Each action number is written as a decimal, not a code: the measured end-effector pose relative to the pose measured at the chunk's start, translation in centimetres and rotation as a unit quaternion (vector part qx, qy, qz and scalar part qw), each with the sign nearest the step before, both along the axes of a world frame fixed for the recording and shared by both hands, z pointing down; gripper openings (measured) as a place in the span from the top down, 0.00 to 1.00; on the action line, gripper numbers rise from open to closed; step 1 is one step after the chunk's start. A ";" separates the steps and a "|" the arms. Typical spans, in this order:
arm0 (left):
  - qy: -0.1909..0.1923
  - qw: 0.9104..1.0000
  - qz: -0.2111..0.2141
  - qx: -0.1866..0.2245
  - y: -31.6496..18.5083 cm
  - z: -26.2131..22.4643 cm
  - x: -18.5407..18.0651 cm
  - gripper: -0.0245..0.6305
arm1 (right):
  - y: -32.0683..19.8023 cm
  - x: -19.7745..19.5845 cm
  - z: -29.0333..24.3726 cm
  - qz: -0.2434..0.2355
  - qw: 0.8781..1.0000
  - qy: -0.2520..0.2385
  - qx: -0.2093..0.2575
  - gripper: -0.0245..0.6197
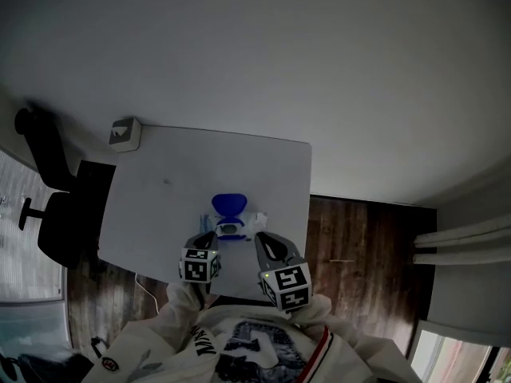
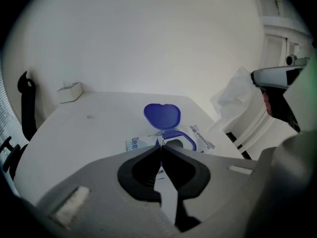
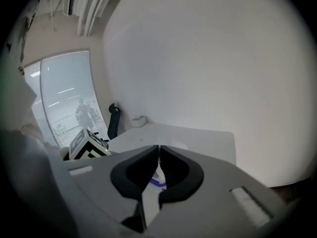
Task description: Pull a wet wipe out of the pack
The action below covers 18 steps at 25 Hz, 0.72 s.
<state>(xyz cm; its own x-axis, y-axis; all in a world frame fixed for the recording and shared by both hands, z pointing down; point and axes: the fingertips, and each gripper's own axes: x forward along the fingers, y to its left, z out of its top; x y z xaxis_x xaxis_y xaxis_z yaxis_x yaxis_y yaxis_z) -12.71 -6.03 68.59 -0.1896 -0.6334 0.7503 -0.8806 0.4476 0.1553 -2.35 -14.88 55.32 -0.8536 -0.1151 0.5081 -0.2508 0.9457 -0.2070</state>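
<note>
The wet wipe pack (image 1: 231,228) lies near the front edge of the white table (image 1: 176,182), its blue lid (image 1: 227,204) flipped open and standing up. In the left gripper view the lid (image 2: 162,115) rises behind the pack's opening (image 2: 174,142). My left gripper (image 2: 160,147) is shut on the pack's near edge. My right gripper (image 2: 257,77) is lifted to the right of the pack, shut on a crumpled white wet wipe (image 2: 232,97) that hangs from its tips toward the pack. In the right gripper view its jaws (image 3: 159,148) are closed, with the table below.
A small white box (image 1: 125,133) sits on the table's far left corner. A black office chair (image 1: 60,206) stands left of the table. Wooden floor (image 1: 359,230) lies to the right, with curtains (image 1: 463,242) beyond it. The left gripper's marker cube (image 3: 86,145) shows beside the right jaws.
</note>
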 end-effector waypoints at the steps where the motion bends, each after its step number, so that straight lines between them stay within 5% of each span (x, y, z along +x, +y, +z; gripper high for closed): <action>1: -0.003 1.000 0.000 -0.001 -0.1 -0.1 0.2 0.94 | -0.3 0.4 -0.3 0.004 1.000 -0.005 0.000 0.93; 18: -0.044 0.999 0.021 0.005 -1.6 -2.7 1.9 0.93 | -4.4 5.4 -4.2 0.061 0.997 -0.049 0.013 0.93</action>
<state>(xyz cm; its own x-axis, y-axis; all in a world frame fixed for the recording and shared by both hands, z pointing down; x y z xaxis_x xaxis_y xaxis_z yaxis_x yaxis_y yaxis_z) -10.78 -7.67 65.86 -0.2282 -0.6498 0.7251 -0.9088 0.4094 0.0808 3.02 -19.28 51.12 -0.8779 -0.2334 0.4181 -0.3445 0.9144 -0.2127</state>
